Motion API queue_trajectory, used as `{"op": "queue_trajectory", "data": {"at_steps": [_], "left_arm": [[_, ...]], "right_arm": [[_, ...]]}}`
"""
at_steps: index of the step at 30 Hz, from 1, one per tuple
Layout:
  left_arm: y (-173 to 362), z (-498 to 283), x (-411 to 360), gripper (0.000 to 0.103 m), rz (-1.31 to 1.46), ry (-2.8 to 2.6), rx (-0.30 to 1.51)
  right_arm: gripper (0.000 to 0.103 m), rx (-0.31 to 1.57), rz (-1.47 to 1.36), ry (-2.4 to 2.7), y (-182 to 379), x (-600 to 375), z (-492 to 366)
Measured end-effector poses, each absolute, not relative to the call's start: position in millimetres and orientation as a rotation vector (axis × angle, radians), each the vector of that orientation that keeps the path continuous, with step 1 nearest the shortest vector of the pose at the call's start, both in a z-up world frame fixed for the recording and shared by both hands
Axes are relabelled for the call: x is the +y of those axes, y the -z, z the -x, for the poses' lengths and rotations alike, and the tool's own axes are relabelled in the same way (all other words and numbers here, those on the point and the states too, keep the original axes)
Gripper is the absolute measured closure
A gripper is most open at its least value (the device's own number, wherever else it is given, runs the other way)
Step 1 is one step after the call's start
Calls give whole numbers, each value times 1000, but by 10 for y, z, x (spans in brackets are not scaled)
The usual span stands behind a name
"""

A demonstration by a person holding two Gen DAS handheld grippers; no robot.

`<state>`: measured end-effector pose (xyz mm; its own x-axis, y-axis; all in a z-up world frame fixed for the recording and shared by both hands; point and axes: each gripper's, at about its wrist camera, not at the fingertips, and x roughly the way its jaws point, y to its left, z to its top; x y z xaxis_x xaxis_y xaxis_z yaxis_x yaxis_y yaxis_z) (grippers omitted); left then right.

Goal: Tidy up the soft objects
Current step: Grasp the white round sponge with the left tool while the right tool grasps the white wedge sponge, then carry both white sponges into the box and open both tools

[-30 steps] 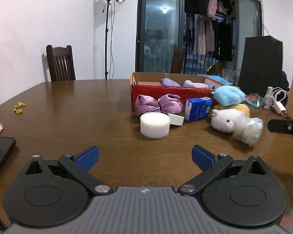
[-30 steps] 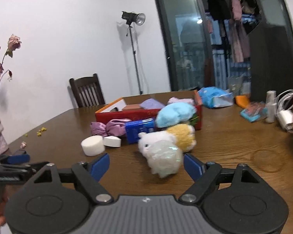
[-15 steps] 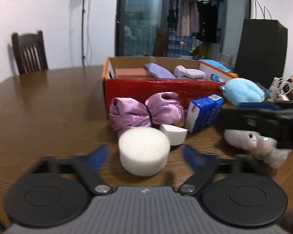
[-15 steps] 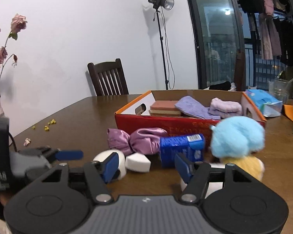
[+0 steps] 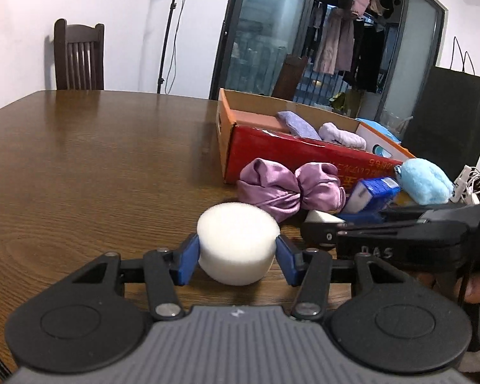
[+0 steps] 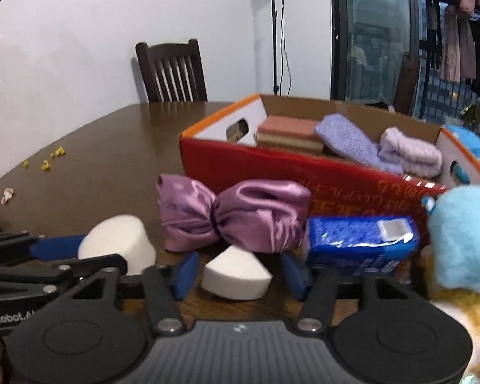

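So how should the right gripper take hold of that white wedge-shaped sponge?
Grip the wedge sponge across its two slanted sides, coming in low from the near side. It lies flat on the table, and the closing right gripper already straddles it.

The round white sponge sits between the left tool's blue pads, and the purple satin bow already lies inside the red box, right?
Not quite. The round white sponge is between the left tool's closing pads, but the purple satin bow lies on the table in front of the red box, not inside it. The right wrist view shows this.
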<state>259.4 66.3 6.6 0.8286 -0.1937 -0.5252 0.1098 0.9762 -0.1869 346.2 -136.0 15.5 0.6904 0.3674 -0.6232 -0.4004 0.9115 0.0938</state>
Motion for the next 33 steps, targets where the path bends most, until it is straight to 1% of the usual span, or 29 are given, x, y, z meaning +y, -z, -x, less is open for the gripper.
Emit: {"op": "queue_trajectory", "data": {"at_steps": [7,14,17,22,27,31,33], "left_arm": [[-103,-2532,659,51,135,138,569],[-108,-2040,199,52,62,262,571],[-136,-1899,55,52,59,294,571],[-339,-1855,-73,52,33,309,515],[-732,-2191,-64,52,6,294,429],[-1030,-2837,-37,50,-22,293,403],[-1072,-3312,-17,50,-18,306,448]], "right_arm": [[70,674,44,-446,-169,-1428,-3223],[70,677,27,-466,-206,-1795,-2484],[70,669,-21,-455,-258,-2022,-2231],[70,608,-55,-432,-384,-2273,-2120],[70,548,-82,-474,-640,-2430,-2382],[70,478,-45,-515,-1032,-2492,-2927],[69,483,-52,-536,-1167,-2513,-3334]]}}
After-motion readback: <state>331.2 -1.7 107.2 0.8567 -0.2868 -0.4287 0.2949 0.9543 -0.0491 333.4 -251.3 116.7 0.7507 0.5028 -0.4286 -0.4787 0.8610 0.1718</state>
